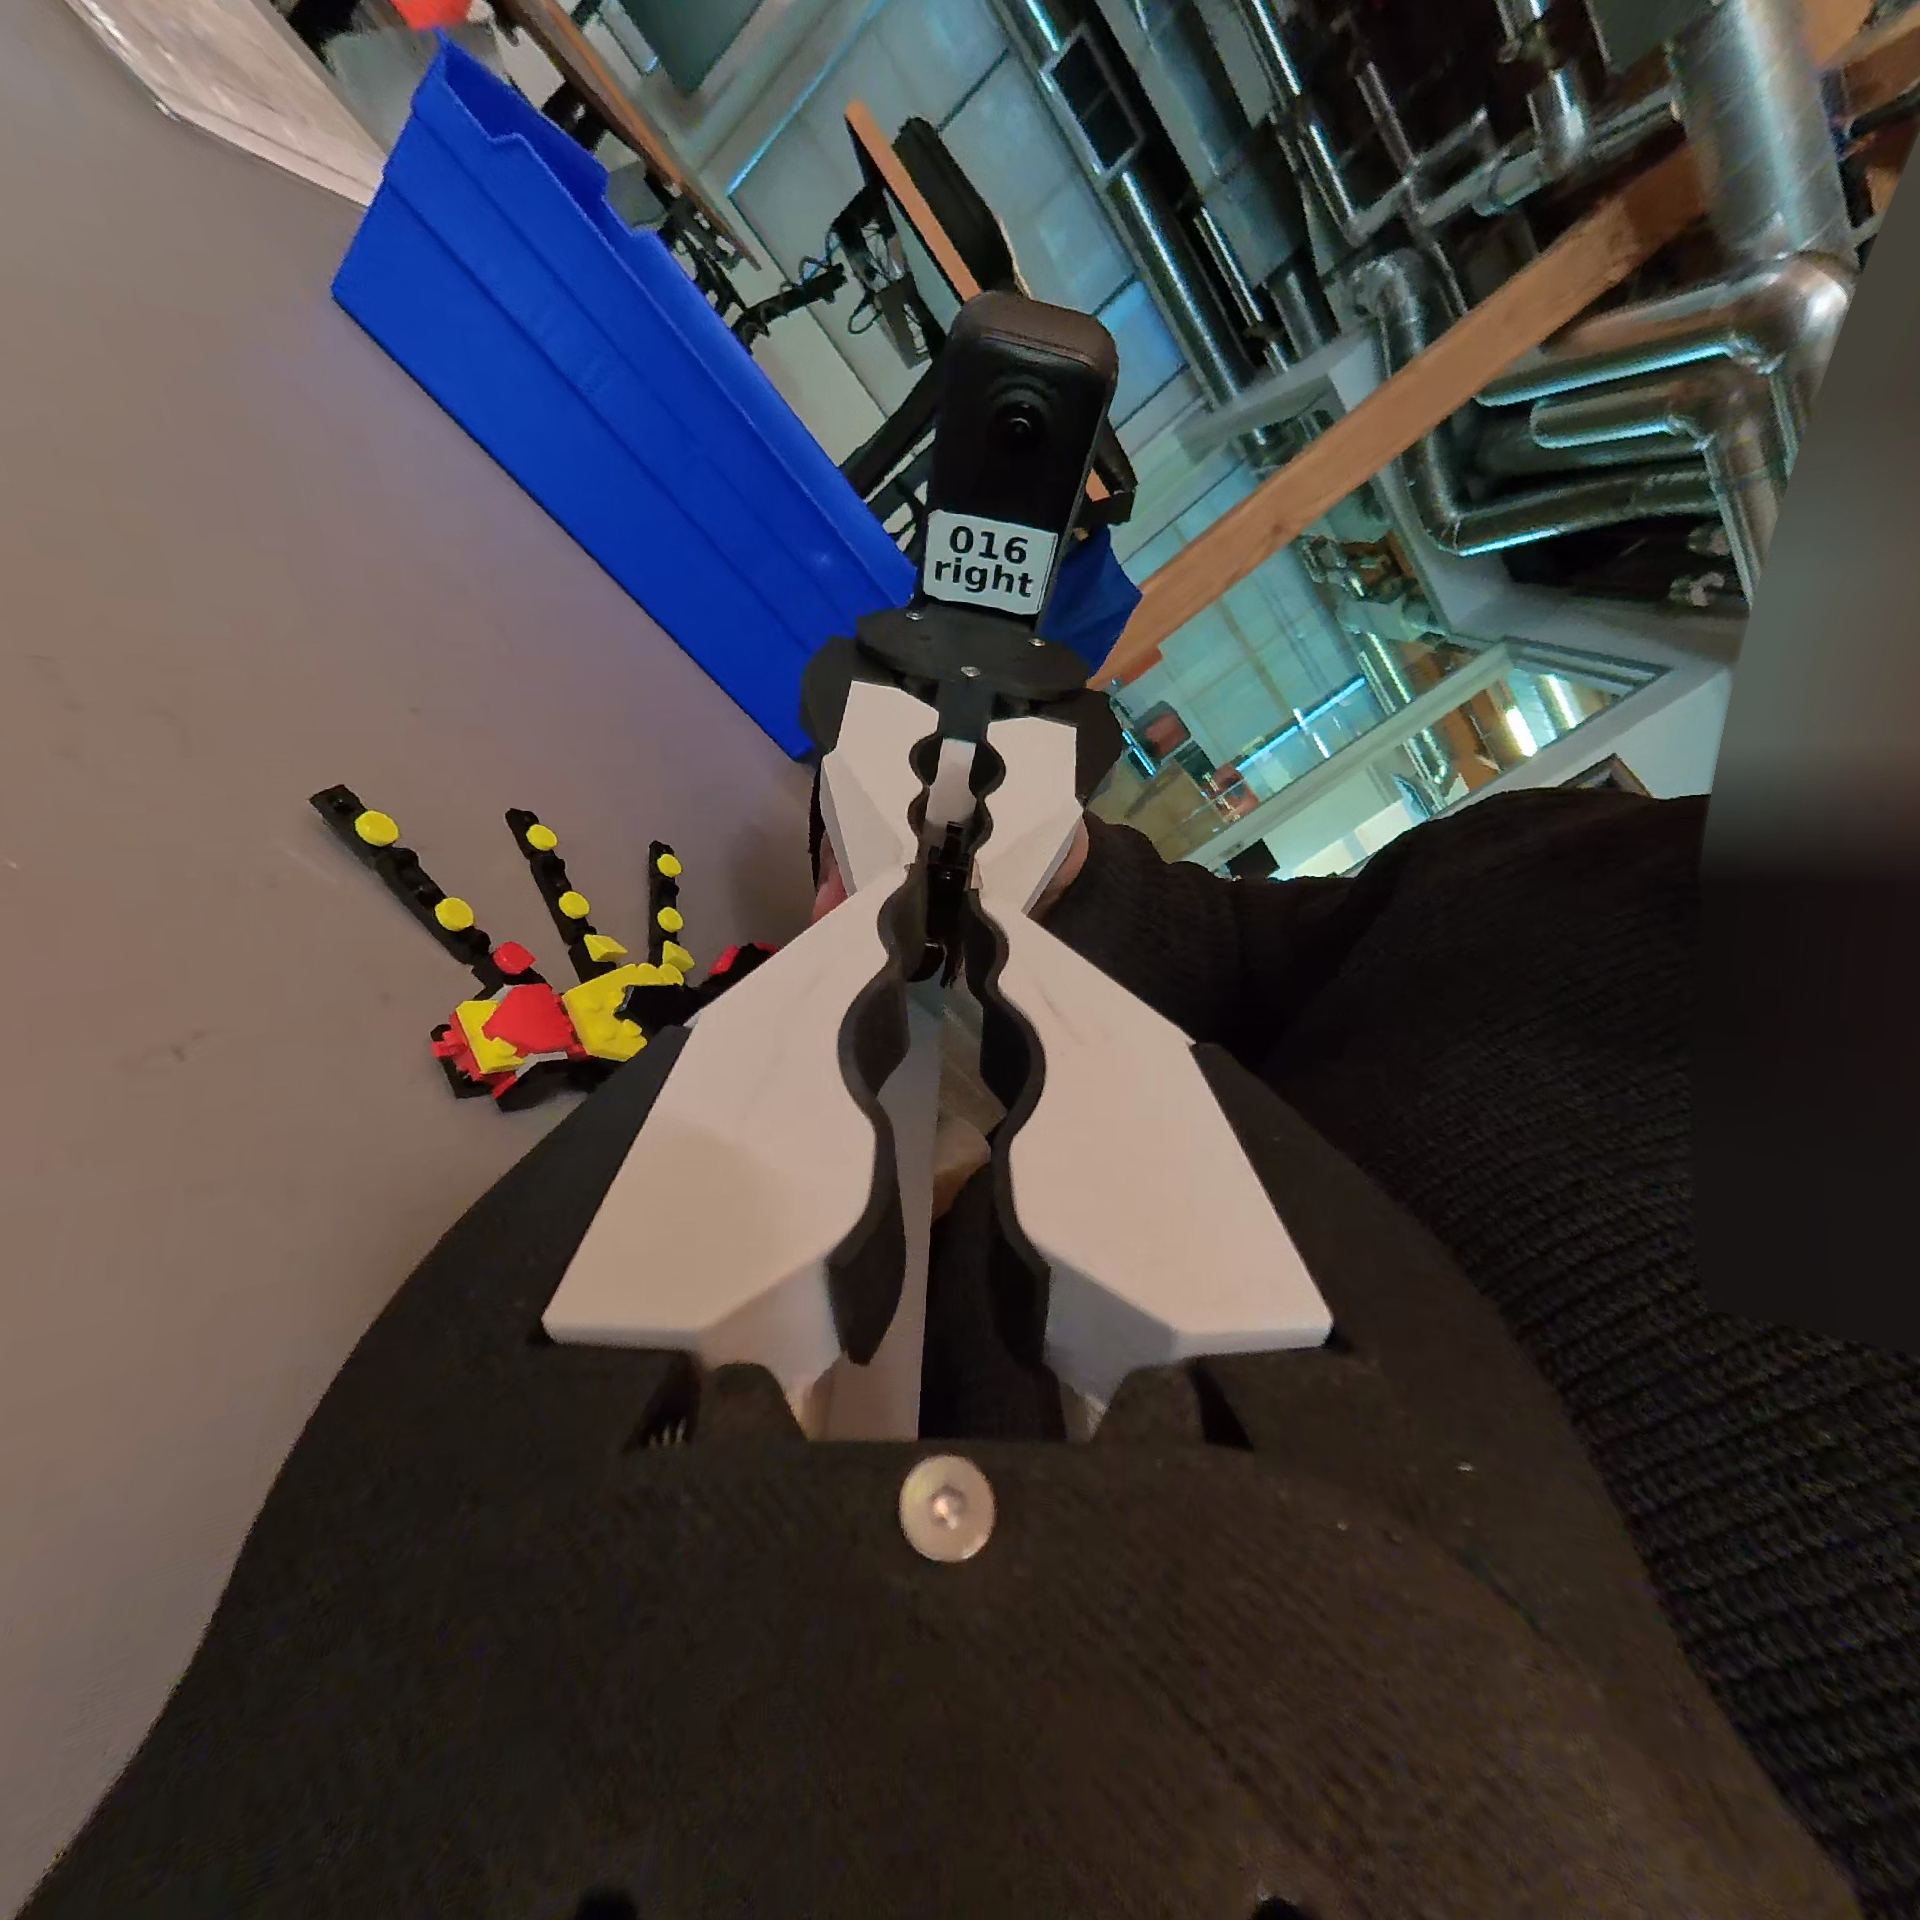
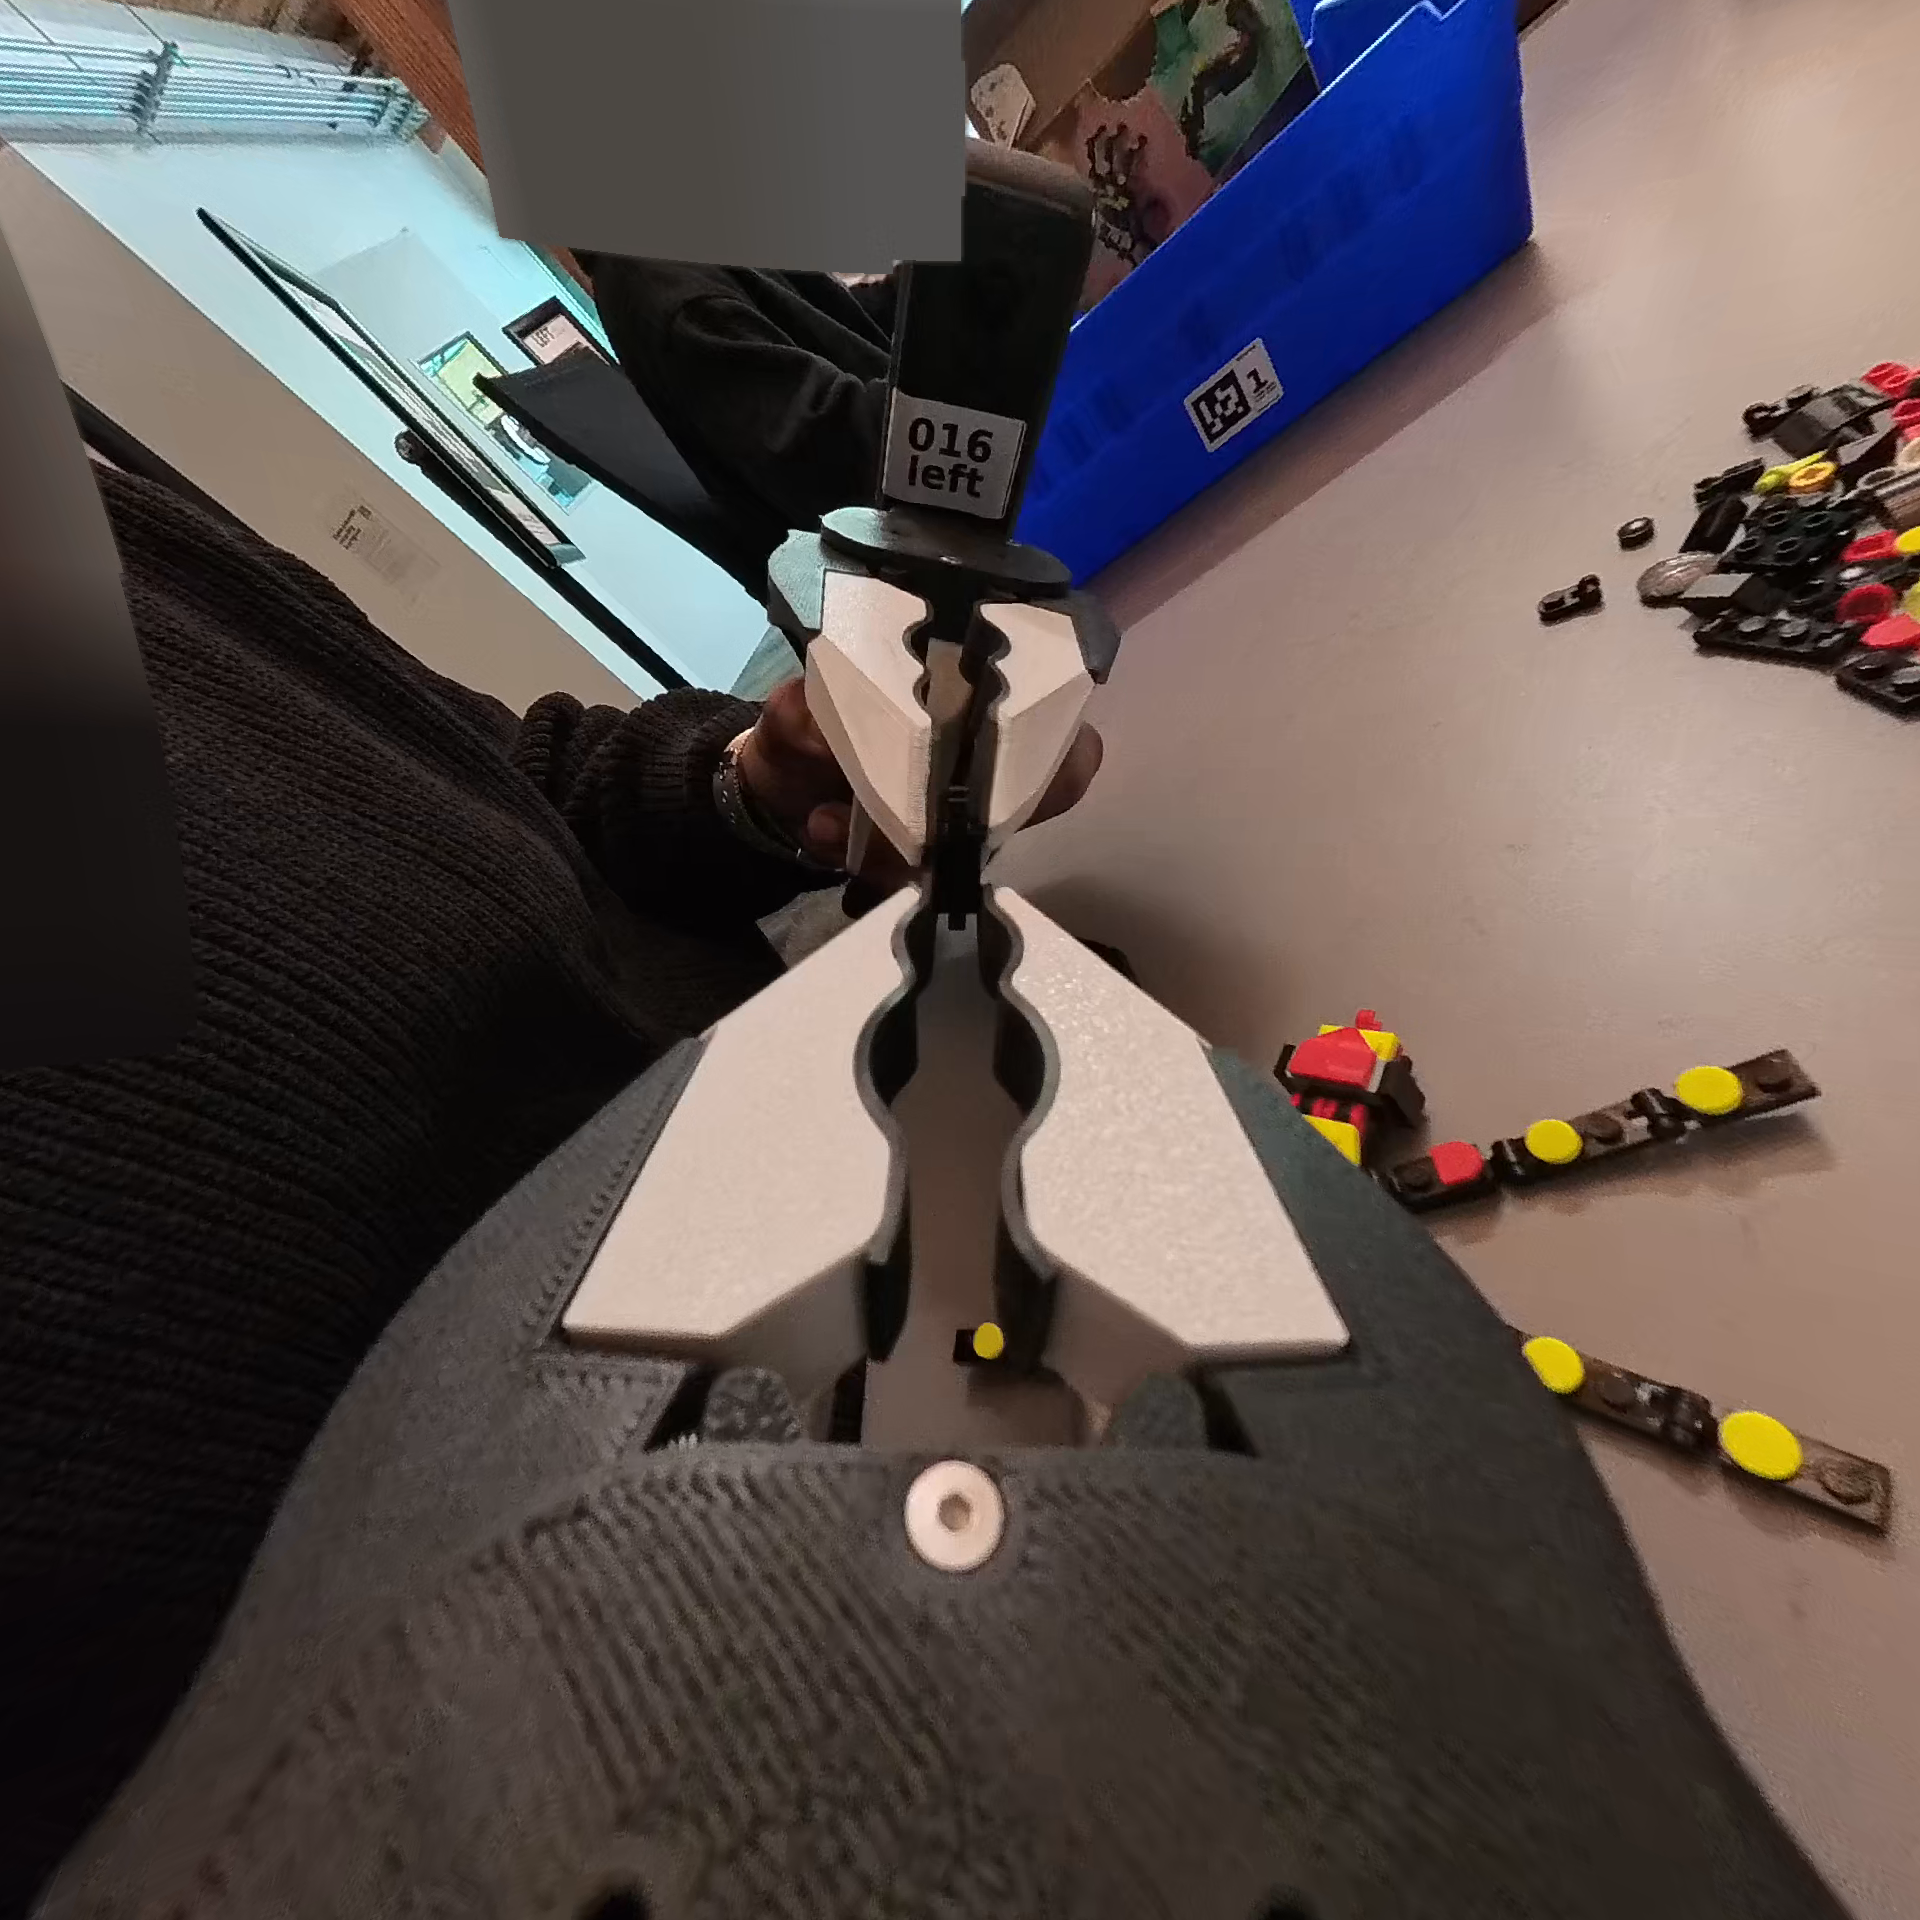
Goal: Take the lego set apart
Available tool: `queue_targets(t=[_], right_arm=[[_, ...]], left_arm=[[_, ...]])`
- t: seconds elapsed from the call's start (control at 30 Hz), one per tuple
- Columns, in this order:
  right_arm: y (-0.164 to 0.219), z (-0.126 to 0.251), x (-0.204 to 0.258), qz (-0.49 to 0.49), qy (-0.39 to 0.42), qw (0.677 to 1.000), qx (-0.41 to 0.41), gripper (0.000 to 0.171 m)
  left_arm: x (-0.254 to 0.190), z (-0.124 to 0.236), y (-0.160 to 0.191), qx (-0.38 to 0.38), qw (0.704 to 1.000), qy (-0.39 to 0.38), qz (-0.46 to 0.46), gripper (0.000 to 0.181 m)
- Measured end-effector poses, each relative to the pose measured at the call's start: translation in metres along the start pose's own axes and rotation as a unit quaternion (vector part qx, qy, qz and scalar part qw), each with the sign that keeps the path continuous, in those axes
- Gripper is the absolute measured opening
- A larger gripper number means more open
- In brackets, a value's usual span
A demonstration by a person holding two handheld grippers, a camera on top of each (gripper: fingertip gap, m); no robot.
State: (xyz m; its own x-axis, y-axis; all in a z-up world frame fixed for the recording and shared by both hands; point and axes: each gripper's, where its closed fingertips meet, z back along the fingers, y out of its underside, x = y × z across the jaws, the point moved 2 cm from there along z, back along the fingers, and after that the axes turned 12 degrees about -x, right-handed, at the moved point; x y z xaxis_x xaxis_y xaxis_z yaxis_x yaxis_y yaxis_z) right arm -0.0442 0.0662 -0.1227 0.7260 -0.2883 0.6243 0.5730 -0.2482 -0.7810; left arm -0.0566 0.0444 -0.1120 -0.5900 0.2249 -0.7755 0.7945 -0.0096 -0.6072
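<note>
The lego set [image 1: 540, 1023] lies on the grey table [image 1: 260, 623]: a red, yellow and black body with long black arms [image 1: 416, 883] that carry yellow studs. It also shows in the right wrist view [image 2: 1351, 1081], with its arms [image 2: 1610, 1132] spread to the right. Both grippers are held in the air, tip to tip, above the table. My left gripper [image 1: 943, 899] and my right gripper [image 2: 956, 920] are each shut on one small black lego piece [image 1: 943, 940] [image 2: 958, 857] between them. The right gripper [image 1: 951, 821] faces the left wrist camera, and the left gripper [image 2: 961, 821] faces the right wrist camera.
A blue bin [image 1: 623, 416] [image 2: 1299, 312] stands on the table behind the grippers. A pile of loose black, red and yellow pieces [image 2: 1818, 551] lies at the far right. A person's dark sleeves [image 1: 1455, 1039] [image 2: 416, 883] are beside both grippers. Both grippers' tips are close together, under 4 cm apart.
</note>
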Motion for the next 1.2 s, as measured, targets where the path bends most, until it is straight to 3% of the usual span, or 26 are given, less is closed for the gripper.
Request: queue_targets(t=[0.87,1.0,1.2], right_arm=[[0.008,-0.002,0.000,0.034,0.002,0.999,0.029,0.007],[-0.005,0.003,-0.003,0.053,0.011,0.999,-0.004,0.025],[-0.015,0.009,-0.007,0.053,0.024,0.998,-0.031,0.026]], left_arm=[[0.000,0.000,0.005,0.023,1.000,0.003,0.005,0.004],[0.001,0.002,-0.001,0.008,1.000,0.002,0.007,0.004],[0.006,0.006,-0.007,-0.018,0.999,0.001,0.049,0.004]])
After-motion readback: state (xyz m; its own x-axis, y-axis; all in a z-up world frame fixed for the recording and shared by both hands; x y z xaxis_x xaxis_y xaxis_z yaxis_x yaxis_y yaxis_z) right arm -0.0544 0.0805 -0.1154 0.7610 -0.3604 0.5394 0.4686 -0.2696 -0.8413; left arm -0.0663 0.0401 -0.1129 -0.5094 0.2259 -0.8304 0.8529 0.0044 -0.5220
